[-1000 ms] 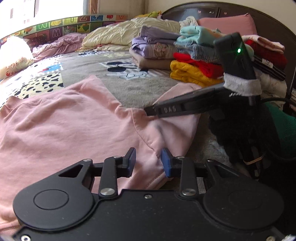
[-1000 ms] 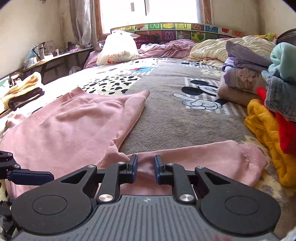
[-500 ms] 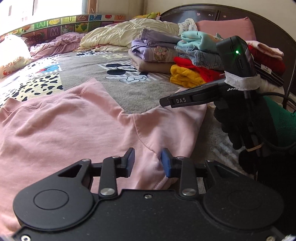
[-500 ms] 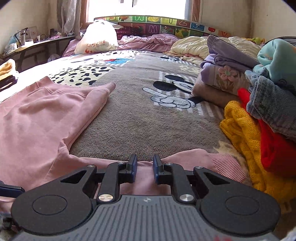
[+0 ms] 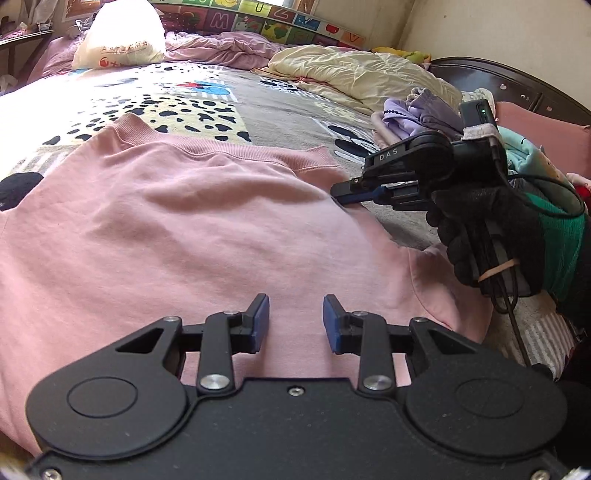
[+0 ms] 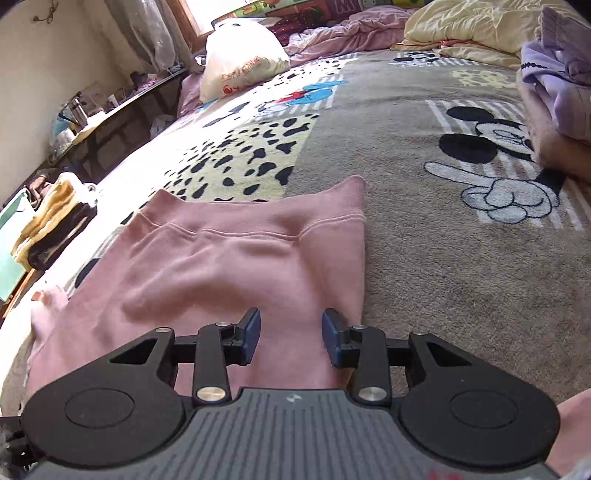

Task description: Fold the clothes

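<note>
A pink sweatshirt is spread on the bed. Above it, the left gripper is held partly open and empty; the right gripper is opening, gripping nothing.

A lived-in home bedroom: a wide bed under a cartoon-mouse blanket, rumpled quilts by a dark wooden headboard, folded clothes, a curtained window and a cluttered side shelf.

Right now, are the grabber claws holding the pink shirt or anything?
No. The left gripper is open over the pink sweatshirt. The right gripper is opening, gripping nothing.
</note>
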`<state>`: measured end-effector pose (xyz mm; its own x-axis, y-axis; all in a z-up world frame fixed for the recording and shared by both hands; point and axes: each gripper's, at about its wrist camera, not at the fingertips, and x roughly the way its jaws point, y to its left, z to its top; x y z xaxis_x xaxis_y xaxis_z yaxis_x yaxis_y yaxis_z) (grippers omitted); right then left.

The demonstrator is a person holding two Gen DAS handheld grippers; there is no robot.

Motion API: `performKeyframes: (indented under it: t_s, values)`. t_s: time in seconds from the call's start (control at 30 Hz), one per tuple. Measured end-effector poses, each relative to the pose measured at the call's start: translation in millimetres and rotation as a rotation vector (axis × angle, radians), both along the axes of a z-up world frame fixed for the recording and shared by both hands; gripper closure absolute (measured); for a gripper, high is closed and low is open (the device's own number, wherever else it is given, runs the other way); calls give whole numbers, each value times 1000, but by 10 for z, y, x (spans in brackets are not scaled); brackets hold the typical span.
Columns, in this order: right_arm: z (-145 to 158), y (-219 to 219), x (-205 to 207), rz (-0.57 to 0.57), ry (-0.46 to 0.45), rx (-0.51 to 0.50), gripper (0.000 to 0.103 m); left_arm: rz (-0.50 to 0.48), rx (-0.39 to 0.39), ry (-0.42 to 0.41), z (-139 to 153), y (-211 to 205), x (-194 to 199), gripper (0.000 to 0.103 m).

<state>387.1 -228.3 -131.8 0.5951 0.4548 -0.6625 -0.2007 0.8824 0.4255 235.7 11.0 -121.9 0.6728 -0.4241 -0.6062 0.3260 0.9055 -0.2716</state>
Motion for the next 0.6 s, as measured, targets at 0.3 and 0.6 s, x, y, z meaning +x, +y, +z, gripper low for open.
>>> performKeyframes:
  t_s: [0.3, 0.6]
  values:
    - [55, -178, 473, -48, 36, 164, 58, -18, -38, 6, 13, 97, 72, 70]
    - [-159, -460, 706, -264, 46, 189, 72, 34, -53, 13, -3, 339, 71, 63]
